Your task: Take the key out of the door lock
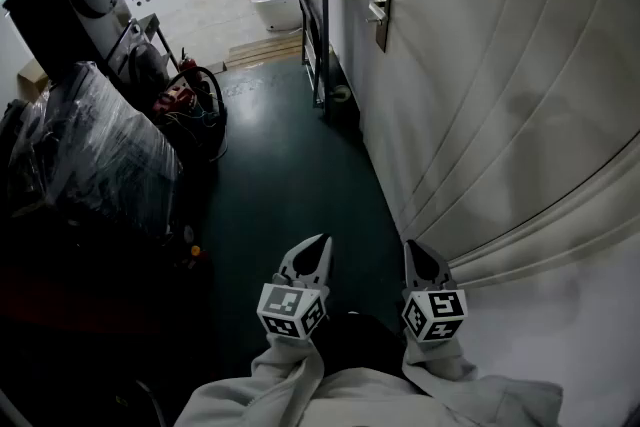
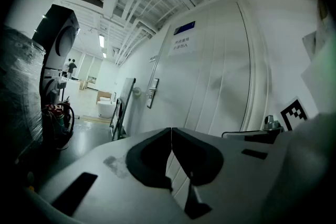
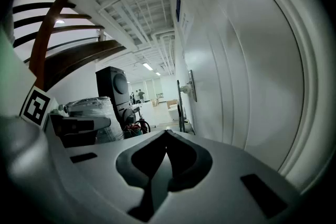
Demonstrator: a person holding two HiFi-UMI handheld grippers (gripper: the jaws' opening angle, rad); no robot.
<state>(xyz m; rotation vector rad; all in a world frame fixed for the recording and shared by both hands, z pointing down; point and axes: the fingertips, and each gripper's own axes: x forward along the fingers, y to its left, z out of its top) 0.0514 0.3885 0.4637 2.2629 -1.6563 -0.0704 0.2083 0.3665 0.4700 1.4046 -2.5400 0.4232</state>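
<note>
The left claw [image 1: 320, 243] and right claw [image 1: 410, 247] are pinched shut and empty, carried low, probably just for the walk. The door lock [image 1: 381, 9] is well ahead, its key too small to see.

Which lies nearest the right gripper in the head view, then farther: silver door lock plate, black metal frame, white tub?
1. Silver door lock plate, on the white door ahead of the right gripper.
2. Black metal frame, standing just past the door.
3. White tub, farthest, left of the frame.
</note>
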